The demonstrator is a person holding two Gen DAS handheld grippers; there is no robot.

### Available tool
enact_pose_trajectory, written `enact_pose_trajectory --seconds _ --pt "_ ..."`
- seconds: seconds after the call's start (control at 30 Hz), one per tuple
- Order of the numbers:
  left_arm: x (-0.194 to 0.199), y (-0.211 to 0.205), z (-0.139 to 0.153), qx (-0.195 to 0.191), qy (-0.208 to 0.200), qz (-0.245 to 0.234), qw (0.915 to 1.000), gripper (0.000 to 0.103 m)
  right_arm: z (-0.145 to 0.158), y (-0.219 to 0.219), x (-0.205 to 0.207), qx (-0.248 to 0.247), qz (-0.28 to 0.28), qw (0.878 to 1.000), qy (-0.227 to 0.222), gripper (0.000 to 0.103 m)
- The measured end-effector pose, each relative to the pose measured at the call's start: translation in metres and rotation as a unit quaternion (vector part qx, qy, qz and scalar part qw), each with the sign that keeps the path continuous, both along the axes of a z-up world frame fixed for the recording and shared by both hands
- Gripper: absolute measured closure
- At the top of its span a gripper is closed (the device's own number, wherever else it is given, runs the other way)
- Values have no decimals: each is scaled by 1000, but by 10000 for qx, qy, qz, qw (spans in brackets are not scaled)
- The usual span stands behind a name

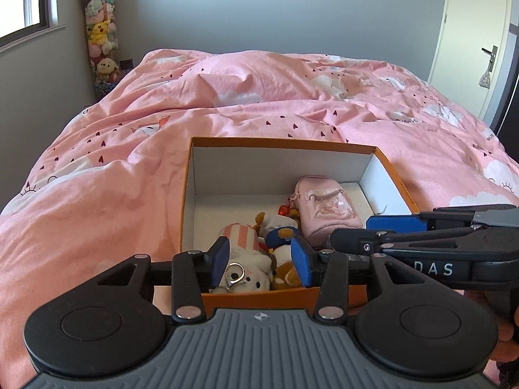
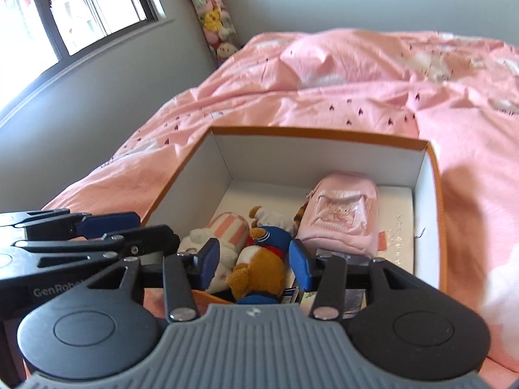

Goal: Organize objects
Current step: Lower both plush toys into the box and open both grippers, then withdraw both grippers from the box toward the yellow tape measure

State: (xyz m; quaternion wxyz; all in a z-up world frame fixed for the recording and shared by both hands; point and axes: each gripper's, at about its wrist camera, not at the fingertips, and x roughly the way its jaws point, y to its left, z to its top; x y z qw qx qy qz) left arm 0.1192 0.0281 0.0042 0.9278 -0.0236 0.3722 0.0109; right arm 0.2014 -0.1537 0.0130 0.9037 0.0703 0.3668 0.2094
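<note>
An orange box (image 1: 191, 194) with a white inside sits on the bed. In it lie a pink mini backpack (image 1: 327, 210) (image 2: 343, 217), a brown bear plush in blue (image 1: 285, 275) (image 2: 259, 272), and a white plush with a pink striped hat (image 1: 241, 243) (image 2: 227, 227) that carries a metal key ring (image 1: 235, 275). My left gripper (image 1: 261, 259) (image 2: 136, 228) hovers over the box's near end, open; the toys show between its blue pads (image 1: 220, 256) but lie below them. Beside it, my right gripper (image 2: 254, 259) (image 1: 373, 231) is open too, above the bear, holding nothing.
A pink duvet (image 1: 259, 103) with hearts and clouds covers the bed around the box. A clear tube of plush toys (image 1: 100, 32) stands in the far left corner by a window (image 2: 81, 16). A white door (image 1: 476, 48) is at the right.
</note>
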Motion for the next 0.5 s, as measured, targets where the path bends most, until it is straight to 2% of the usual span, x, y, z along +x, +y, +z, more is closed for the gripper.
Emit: enact_pose_trajectory --seconds 0.27,0.4,0.5 --pt "-30 2 -12 -334 161 -237 9990 52 3 -6 -47 -196 23 9992 -340 53" --pt "-36 13 -25 -483 442 -102 9978 52 -8 -3 -57 -333 65 9993 -138 53" --pt "-41 23 -39 -672 818 -53 9944 52 -22 -3 -55 -470 2 9986 223 54"
